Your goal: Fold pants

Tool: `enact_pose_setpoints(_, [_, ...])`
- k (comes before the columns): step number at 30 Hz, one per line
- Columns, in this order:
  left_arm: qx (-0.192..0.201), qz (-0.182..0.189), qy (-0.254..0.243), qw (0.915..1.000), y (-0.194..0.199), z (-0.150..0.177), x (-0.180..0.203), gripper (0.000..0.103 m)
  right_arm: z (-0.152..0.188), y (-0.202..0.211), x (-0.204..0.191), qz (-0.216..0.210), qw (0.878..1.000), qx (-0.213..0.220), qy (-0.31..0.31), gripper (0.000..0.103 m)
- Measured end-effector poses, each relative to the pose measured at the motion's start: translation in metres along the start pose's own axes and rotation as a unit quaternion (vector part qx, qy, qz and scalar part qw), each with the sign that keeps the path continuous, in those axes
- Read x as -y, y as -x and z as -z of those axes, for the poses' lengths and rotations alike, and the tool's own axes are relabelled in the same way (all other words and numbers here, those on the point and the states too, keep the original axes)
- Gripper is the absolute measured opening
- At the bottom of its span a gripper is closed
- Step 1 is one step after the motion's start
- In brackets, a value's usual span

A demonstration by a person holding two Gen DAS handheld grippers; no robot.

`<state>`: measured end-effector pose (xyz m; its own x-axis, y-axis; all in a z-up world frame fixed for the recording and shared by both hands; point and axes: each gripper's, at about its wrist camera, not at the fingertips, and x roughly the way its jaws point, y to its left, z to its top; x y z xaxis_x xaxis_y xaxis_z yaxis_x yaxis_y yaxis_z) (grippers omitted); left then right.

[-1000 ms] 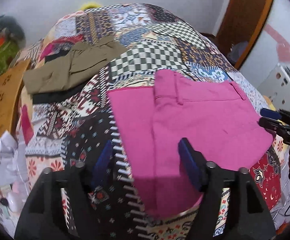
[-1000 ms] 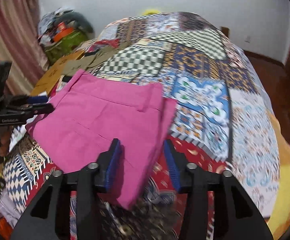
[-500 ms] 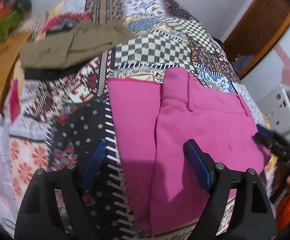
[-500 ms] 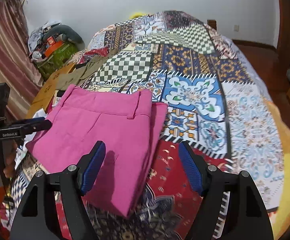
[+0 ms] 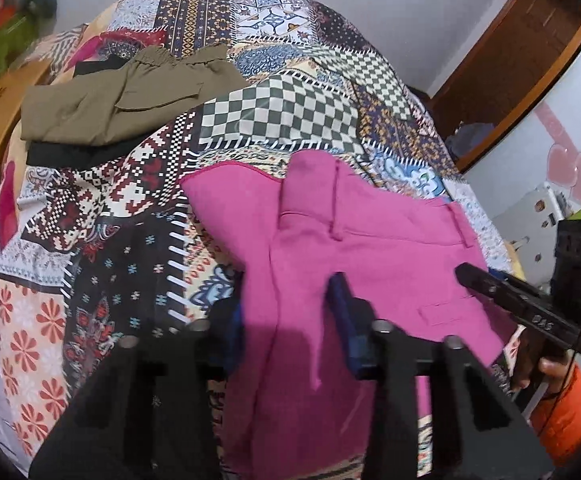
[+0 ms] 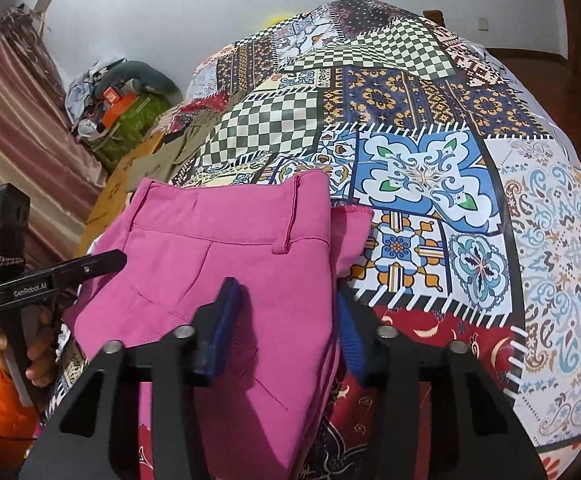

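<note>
Both grippers have just been closing on the near edge of the folded pink pants (image 5: 370,240) lying on the patchwork bedspread (image 5: 274,116). Left gripper (image 5: 286,320) pinches its left fold; right gripper (image 6: 286,320) pinches its right fold. Olive pants (image 5: 118,100) lie far left.

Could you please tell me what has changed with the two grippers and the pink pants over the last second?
Both the left gripper and the right gripper have just been closing, each with a near side edge of the pink pants between its fingers; the cloth now bunches up there. Whether the pads already press it is unclear. The olive pants and the patchwork bedspread stayed as they were.
</note>
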<state>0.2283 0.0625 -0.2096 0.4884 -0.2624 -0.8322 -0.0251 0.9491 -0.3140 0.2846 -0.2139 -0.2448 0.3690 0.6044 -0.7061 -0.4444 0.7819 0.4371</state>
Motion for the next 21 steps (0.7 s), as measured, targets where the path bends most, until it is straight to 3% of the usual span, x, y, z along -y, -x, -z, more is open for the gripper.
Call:
enact_pose_setpoints(3, [0.012,-0.007,-0.003,0.9999,0.005,-0.001,0.004,0.024,-0.003,0.001,-0.001,0.000,1.000,0.003,0.002,0.022])
enact_pose_setpoints(6, [0.018,-0.015,-0.010,0.9997,0.010,-0.004,0.006,0.018,-0.007,0.004,-0.006,0.005,1.000,0.010,0.013,0.015])
enact_pose_setpoints(12, [0.063,-0.046,-0.049,0.9958,0.036,-0.013,0.010,0.012,-0.027,0.014,-0.026,0.003,0.998,0.031,0.047,0.012])
enact_pose_setpoints(21, [0.132,-0.082,-0.060,0.9860,0.081,-0.053,-0.010,0.011,-0.072,0.010,-0.069,-0.011,0.993,0.071,0.097,0.012])
